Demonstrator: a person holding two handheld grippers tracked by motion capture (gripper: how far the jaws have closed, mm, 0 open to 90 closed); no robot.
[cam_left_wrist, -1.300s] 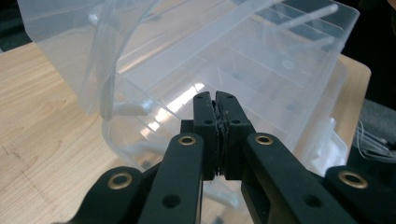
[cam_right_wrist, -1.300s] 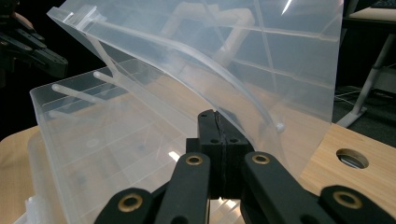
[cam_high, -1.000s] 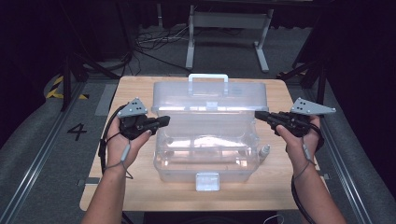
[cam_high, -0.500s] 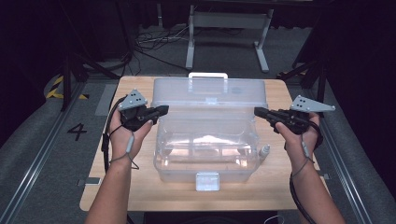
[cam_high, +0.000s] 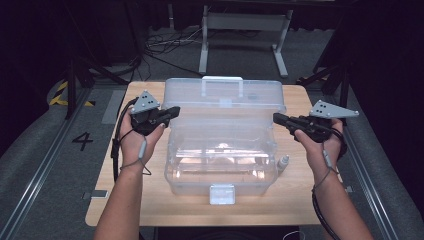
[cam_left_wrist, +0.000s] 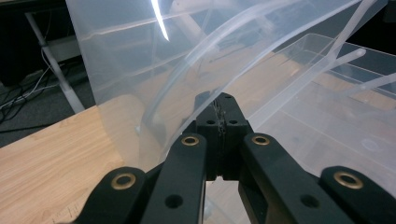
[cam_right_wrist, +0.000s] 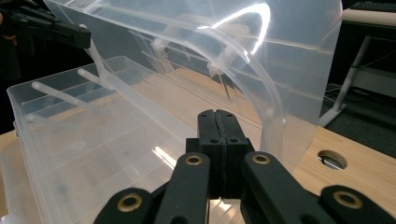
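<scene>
A clear plastic toolbox (cam_high: 220, 167) sits mid-table with its lid (cam_high: 225, 102) standing up at the back, white handle (cam_high: 222, 80) on top. My left gripper (cam_high: 175, 111) is shut with nothing between its jaws, its tip at the lid's left edge. In the left gripper view the shut gripper (cam_left_wrist: 219, 105) points at the lid's curved side wall (cam_left_wrist: 154, 60); whether it touches I cannot tell. My right gripper (cam_high: 276, 118) is shut and empty just off the lid's right edge. Its own view has the gripper (cam_right_wrist: 217, 116) before the lid (cam_right_wrist: 261, 56) and the open tray (cam_right_wrist: 93, 140).
The box's front latch (cam_high: 222, 194) hangs near the wooden table's (cam_high: 125, 200) front edge. A small white bottle (cam_high: 283, 163) lies by the box's right side. A round hole (cam_right_wrist: 331, 159) is in the tabletop on the right. Dark floor, rails and cables surround the table.
My left gripper has shifted a little away from the person, along the lid's left edge. The right gripper and the box have stayed put.
</scene>
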